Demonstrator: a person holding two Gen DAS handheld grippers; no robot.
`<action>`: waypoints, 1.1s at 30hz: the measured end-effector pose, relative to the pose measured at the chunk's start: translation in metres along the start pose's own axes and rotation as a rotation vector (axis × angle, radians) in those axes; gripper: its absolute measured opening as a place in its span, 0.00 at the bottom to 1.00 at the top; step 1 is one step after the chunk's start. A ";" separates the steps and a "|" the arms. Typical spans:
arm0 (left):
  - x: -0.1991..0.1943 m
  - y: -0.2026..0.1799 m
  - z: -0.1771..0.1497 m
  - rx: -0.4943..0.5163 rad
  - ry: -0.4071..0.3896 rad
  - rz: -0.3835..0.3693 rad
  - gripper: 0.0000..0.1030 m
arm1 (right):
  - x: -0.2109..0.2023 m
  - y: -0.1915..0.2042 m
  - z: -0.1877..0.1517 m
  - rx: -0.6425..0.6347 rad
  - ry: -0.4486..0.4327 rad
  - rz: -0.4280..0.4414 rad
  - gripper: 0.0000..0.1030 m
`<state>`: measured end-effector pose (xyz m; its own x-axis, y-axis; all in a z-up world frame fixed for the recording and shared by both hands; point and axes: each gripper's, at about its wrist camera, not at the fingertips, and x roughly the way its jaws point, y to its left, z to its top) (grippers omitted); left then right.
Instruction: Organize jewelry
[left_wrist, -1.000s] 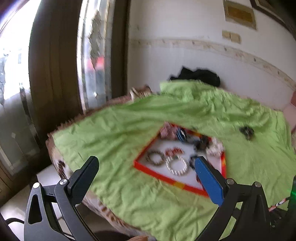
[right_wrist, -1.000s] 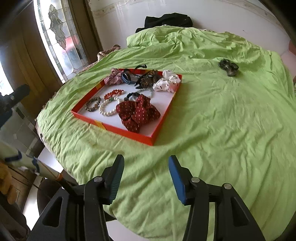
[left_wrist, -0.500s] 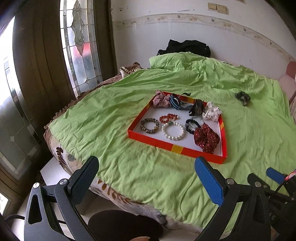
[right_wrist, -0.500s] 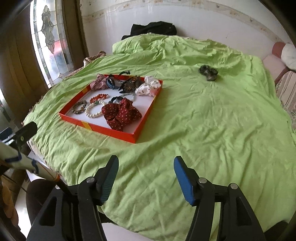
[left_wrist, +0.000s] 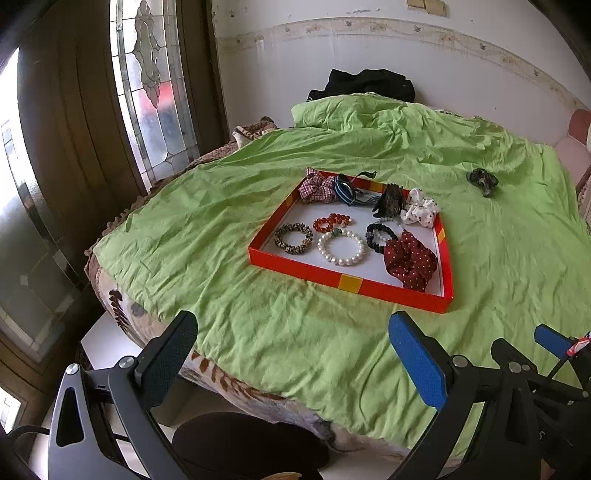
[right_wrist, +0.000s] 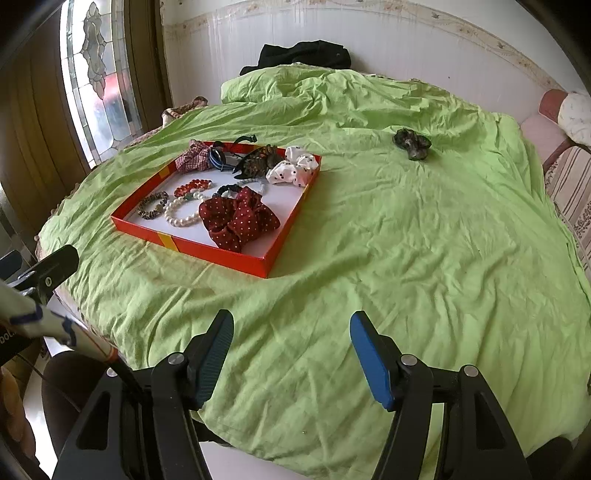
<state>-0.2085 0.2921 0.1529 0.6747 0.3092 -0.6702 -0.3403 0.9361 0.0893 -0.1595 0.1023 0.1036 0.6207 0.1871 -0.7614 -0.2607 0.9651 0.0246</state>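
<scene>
Right wrist view alone shows a striped cushion (right_wrist: 570, 192); both tools, left (left_wrist: 293, 354) and right (right_wrist: 291, 354), gape empty above the green-sheeted bed (right_wrist: 369, 229) beside a stained-glass window (left_wrist: 147, 85).

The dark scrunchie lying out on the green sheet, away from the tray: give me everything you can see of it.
The dark, mottled green-black fabric scrunchie lies alone on the wrinkled lime-green bedsheet, beyond and to the right of the shallow red cardboard tray, nearer the wall. It is bunched into a crumpled, lumpy knot rather than an open ring. It lies on the sheet; nothing else touches it. Its pattern is too small to make out.
</scene>
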 end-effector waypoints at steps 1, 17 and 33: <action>0.001 0.000 0.000 0.001 0.002 0.000 1.00 | 0.000 0.000 0.000 0.000 0.001 0.000 0.68; 0.011 0.001 -0.005 -0.006 0.031 0.000 1.00 | 0.006 0.006 -0.003 -0.009 0.020 -0.003 0.68; 0.019 0.024 -0.004 -0.067 0.052 0.006 1.00 | 0.007 0.017 -0.003 -0.031 0.021 0.004 0.69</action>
<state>-0.2065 0.3196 0.1399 0.6380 0.3036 -0.7077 -0.3881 0.9205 0.0450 -0.1619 0.1199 0.0963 0.6039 0.1871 -0.7748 -0.2863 0.9581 0.0082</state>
